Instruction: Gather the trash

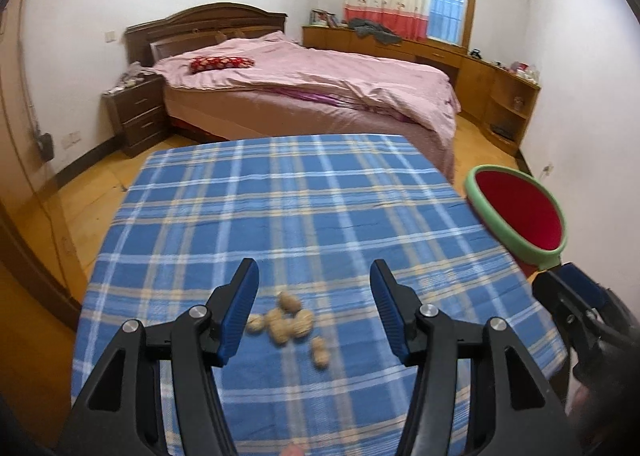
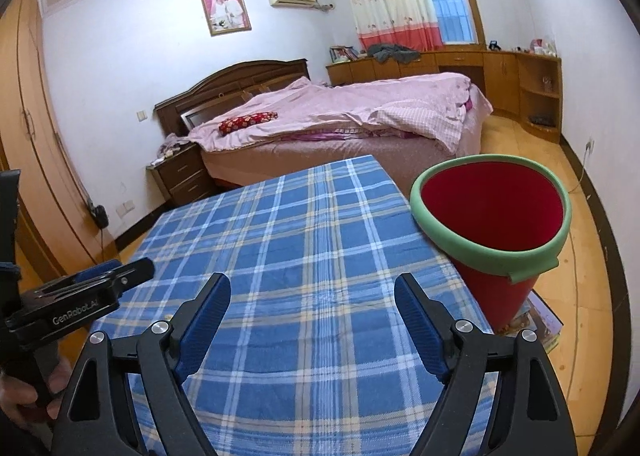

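Peanut shells (image 1: 286, 322) clustered on the table (image 1: 320, 192) at its near end, bin (image 2: 494, 232) beside the table's right edge, bed (image 1: 304, 92) behind the table, nightstand (image 1: 138, 114) left of the bed

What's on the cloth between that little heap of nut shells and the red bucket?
Nothing: in the left wrist view only bare blue checked tablecloth lies between the shells and the red bucket, which stands past the table's right edge.

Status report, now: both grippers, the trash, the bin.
Left gripper open over peanut shells, nothing held. Right gripper open, empty. Red bin beside table. Path clear.
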`<state>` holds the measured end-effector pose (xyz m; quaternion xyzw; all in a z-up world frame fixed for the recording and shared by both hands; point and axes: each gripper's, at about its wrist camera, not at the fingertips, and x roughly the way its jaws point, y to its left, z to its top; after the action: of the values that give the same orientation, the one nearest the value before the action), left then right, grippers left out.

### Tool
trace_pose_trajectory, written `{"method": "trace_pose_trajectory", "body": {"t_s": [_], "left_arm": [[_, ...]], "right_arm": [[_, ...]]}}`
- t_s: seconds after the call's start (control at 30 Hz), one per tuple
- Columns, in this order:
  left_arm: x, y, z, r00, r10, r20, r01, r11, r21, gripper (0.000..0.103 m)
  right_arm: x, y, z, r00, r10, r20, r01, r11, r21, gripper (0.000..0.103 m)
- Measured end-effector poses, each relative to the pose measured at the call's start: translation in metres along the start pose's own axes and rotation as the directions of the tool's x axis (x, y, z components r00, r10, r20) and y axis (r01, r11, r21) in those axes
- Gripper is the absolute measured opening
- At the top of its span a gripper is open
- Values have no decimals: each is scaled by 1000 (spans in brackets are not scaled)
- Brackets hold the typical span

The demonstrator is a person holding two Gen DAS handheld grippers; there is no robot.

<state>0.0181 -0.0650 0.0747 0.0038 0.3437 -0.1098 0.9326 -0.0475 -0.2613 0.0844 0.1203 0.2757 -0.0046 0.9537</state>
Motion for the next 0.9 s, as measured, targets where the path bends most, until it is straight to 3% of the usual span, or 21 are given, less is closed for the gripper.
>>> {"method": "trace_pose_trajectory", "body": {"t_s": [0.33, 0.47, 0.57, 0.9], "left_arm": [[-5, 15, -25, 997, 74, 29, -74, 997, -22, 58], [-6, 17, -29, 996, 85, 42, -84, 996, -28, 58], [-6, 19, -30, 996, 83, 44, -81, 996, -41, 58], [-4, 19, -32, 995, 91, 37, -89, 995, -45, 58]], "right_arm": [[-2, 10, -22, 1000, -20, 20, 20, 1000, -4, 86], [-8, 11, -24, 999, -18, 51, 17, 1000, 13, 87], [-11, 13, -25, 997, -20, 69, 19, 1000, 5, 94], [-9, 16, -28, 997, -27, 69, 29, 999, -21, 94]]}}
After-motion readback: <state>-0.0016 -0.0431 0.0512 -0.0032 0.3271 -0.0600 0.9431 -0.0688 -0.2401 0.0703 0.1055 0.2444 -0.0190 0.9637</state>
